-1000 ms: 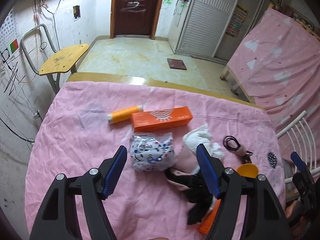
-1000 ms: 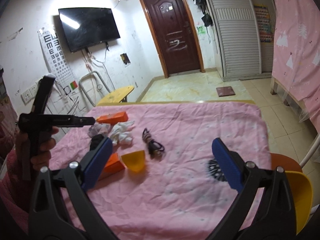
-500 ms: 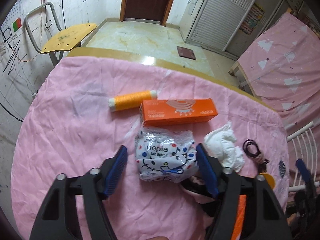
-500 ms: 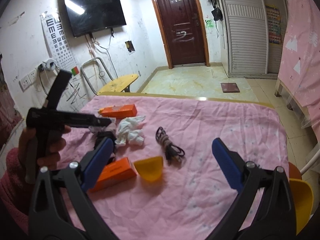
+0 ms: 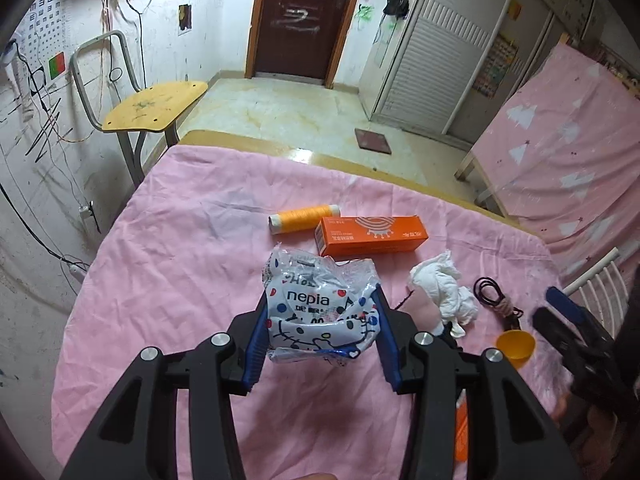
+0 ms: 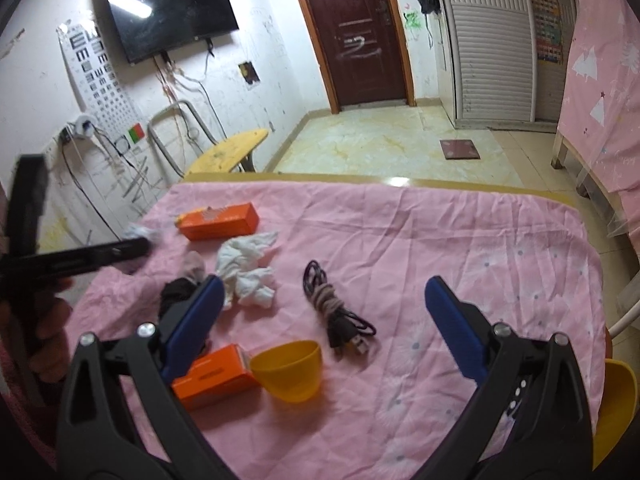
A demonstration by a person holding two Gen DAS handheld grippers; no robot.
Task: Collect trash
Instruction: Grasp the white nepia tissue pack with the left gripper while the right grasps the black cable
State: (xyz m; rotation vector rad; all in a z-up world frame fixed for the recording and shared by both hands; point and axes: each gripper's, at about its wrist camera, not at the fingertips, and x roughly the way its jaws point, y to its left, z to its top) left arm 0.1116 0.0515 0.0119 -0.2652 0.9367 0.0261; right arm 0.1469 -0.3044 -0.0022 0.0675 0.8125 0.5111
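Pink cloth covers the desk (image 5: pixel 168 240), on which the loose items lie scattered. Left gripper (image 5: pixel 320 328): its blue jaws are closing on a crumpled plastic tissue wrapper (image 5: pixel 320 304) printed with dots and the word "nepia"; both pads already touch the wrapper's sides, and it sits between them near the middle of the desk. Just beyond the wrapper lie an orange carton (image 5: pixel 372 235) and, touching its far left corner, a spool of orange thread (image 5: pixel 303 218). To the right of the wrapper rests a wad of white tissue (image 5: pixel 442 288), then a coiled dark cable (image 5: pixel 496 300) and a small yellow cup (image 5: pixel 515 347) on its side.

Right gripper (image 6: pixel 322 320): its jaws stand wide apart and grasp nothing. It hangs over the near part of the desk, with the cable and the yellow cup lying between its fingers in the right wrist view. A second orange box (image 6: pixel 214 376) lies just beside the cup, partly behind the left finger. A dark sock-like bundle (image 6: pixel 176 294) lies beside the white tissue. The person's hand (image 6: pixel 48 320) holding the left gripper is visible at the left edge.
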